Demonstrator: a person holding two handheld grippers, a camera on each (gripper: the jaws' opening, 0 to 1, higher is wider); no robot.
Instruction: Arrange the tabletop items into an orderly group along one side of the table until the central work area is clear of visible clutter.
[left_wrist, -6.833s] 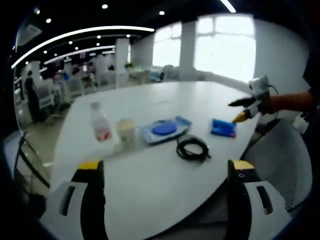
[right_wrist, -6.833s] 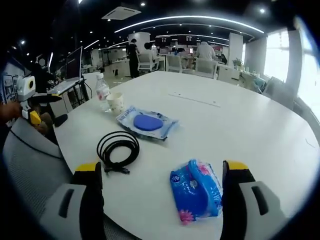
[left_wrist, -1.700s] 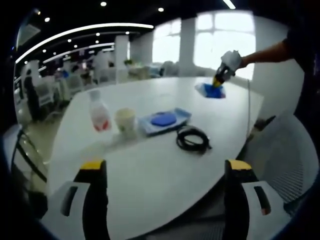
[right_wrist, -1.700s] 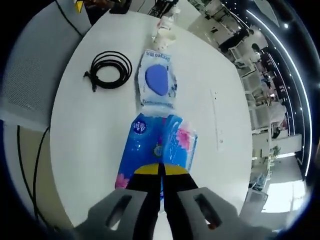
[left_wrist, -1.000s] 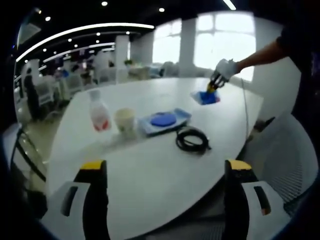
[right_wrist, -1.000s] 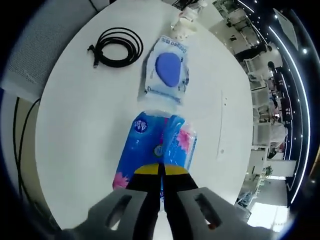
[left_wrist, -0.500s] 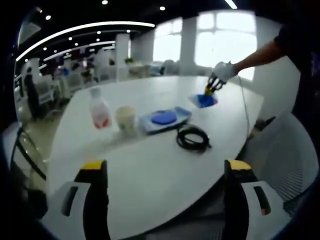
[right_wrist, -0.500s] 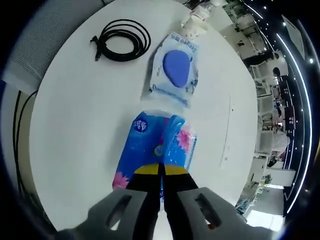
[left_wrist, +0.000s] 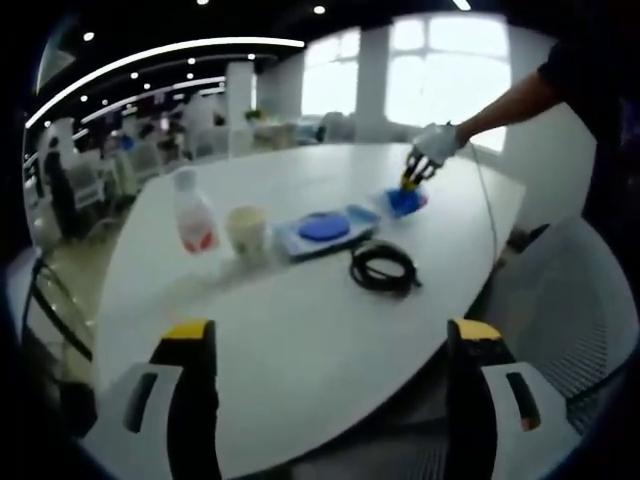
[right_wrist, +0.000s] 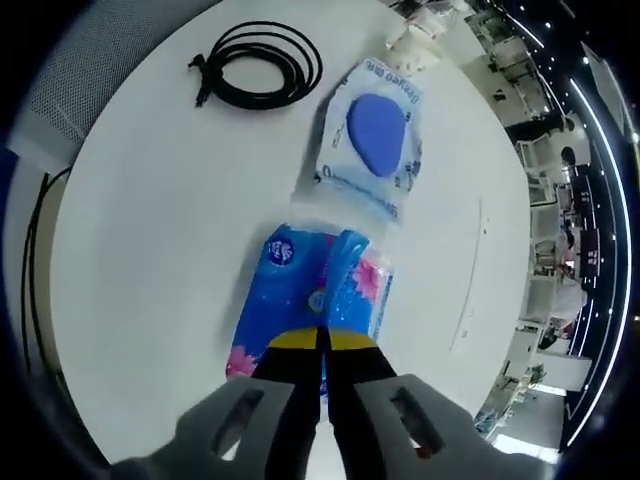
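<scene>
Right gripper (right_wrist: 322, 338) clamped on a blue tissue pack (right_wrist: 312, 295), jaws pressed together over the pack's near end, camera looking down at the white table (right_wrist: 160, 200). The pack hangs above the table, its far end overlapping, in this view, the near edge of a clear packet with a blue disc inside (right_wrist: 372, 135). A coiled black cable (right_wrist: 258, 65) lies on the table to the left of that packet, apart from it. Beyond the packet, at the far edge of the right gripper view, sit a paper cup (right_wrist: 413, 47) and what looks like a bottle, too small to read there. Left gripper (left_wrist: 330, 335) held low at the near table edge, jaws wide apart, nothing between them. From the left gripper view the items line up across the table (left_wrist: 300, 330): plastic bottle with red label (left_wrist: 192, 215), paper cup (left_wrist: 247, 233) beside it, the clear packet (left_wrist: 325, 228), then the cable (left_wrist: 383, 268) nearer the camera. Further right, the right gripper (left_wrist: 412, 180) in a gloved hand (left_wrist: 435, 145) holds the tissue pack (left_wrist: 403, 201) low over the table, near the packet's right end; whether the pack touches the surface cannot be told. A grey mesh chair (left_wrist: 570, 300) stands at the right of the table.
</scene>
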